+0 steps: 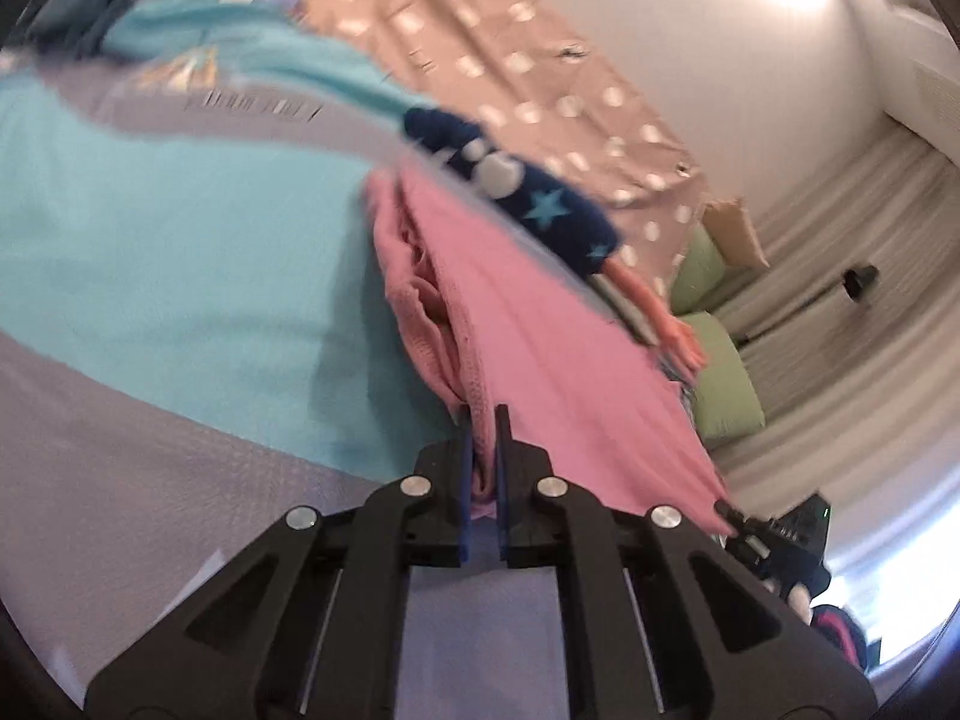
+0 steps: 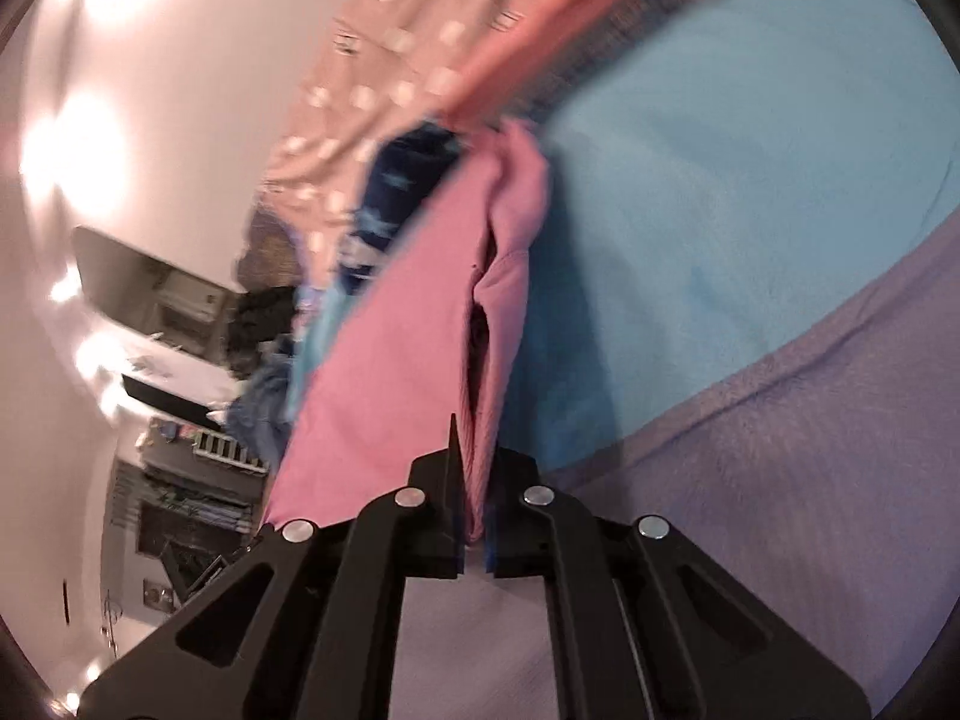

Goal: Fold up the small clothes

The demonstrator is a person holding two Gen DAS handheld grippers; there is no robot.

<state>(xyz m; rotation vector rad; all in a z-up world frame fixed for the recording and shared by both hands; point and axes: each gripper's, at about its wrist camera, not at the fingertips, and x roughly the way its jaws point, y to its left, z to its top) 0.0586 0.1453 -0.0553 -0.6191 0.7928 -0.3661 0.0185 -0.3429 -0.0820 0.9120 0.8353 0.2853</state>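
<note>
Pink garment [image 1: 540, 360] pinched by left gripper [image 1: 485, 420], right gripper [image 2: 474, 438], above turquoise cloth [image 1: 180, 252]

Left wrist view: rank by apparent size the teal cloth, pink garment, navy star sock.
1. teal cloth
2. pink garment, though it is nearer the camera and clamped in the left tongs, so the ranking is unsure
3. navy star sock

A pink garment [image 1: 540, 360] hangs stretched and lifted, pinched at two bunched edges. Below it, a turquoise cloth [image 1: 180, 252] lies flat
</note>
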